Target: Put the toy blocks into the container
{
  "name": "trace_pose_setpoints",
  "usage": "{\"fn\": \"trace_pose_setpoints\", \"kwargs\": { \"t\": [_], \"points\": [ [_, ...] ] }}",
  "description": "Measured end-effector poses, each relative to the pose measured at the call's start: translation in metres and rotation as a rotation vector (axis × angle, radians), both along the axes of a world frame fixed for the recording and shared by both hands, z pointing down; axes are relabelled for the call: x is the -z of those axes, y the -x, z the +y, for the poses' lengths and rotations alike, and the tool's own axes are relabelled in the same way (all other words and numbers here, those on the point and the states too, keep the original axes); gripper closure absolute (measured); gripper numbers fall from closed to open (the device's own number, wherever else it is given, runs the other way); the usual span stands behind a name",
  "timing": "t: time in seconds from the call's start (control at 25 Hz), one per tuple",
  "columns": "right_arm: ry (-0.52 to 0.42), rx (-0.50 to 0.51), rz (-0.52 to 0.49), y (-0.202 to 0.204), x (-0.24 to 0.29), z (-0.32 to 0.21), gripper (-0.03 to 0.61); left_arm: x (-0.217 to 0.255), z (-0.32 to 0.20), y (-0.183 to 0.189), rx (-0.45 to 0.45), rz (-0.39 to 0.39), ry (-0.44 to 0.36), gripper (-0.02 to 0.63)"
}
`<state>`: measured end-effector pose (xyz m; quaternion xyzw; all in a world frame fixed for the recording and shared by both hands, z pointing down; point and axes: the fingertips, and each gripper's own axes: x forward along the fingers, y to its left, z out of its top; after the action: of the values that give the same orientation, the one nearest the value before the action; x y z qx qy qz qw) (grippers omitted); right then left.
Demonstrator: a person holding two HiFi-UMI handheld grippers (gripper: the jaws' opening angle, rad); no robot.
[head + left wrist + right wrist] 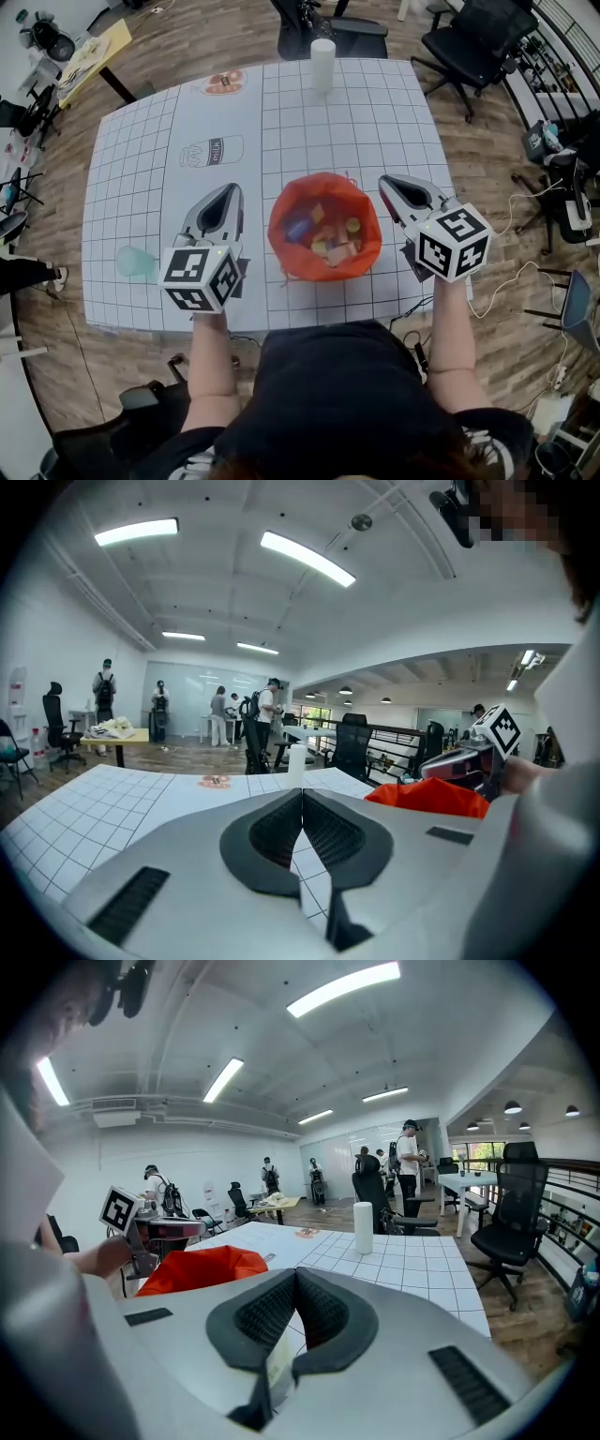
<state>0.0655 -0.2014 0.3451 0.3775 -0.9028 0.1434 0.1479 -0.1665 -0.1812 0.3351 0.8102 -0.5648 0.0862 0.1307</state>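
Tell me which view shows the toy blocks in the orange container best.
Head view: it looks down into the open orange container, so the toy blocks inside are plainly seen. Left and right gripper views catch only the container's orange side from low down; no blocks show.

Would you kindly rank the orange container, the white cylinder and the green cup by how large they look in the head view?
Largest: the orange container.
Then the green cup and the white cylinder look about alike; the cylinder stands farther away, so I won't rank those two.
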Motion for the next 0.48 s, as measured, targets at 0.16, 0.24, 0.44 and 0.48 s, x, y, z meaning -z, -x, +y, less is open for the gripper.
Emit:
{"fn": "trace_pose_setpoints", "kwargs": {
  "t": [0.16,0.24,0.44,0.48],
  "points": [
    [-0.001,-0.021,-0.004,-0.0027,0.0013,-0.0013,0.563,-0.0025,0.0003,0.0037,0.014,-0.005,0.008,0.586],
    [-0.001,-0.026,-0.007,-0.0037,0.002,-0.0014,0.563,-0.004,0.0003,0.0042,0.017,-0.013,0.01,0.586],
    [0.009,-0.037,-0.023,-0.0061,0.0009,-0.0024,0.563,-0.0081,0.0006,0.0039,0.018,-0.024,0.02,0.586],
    [0.012,-0.037,-0.028,-0.0059,0.0007,-0.0031,0.563,-0.0085,0.0003,0.0038,0.018,-0.023,0.022,0.586]
  ]
}}
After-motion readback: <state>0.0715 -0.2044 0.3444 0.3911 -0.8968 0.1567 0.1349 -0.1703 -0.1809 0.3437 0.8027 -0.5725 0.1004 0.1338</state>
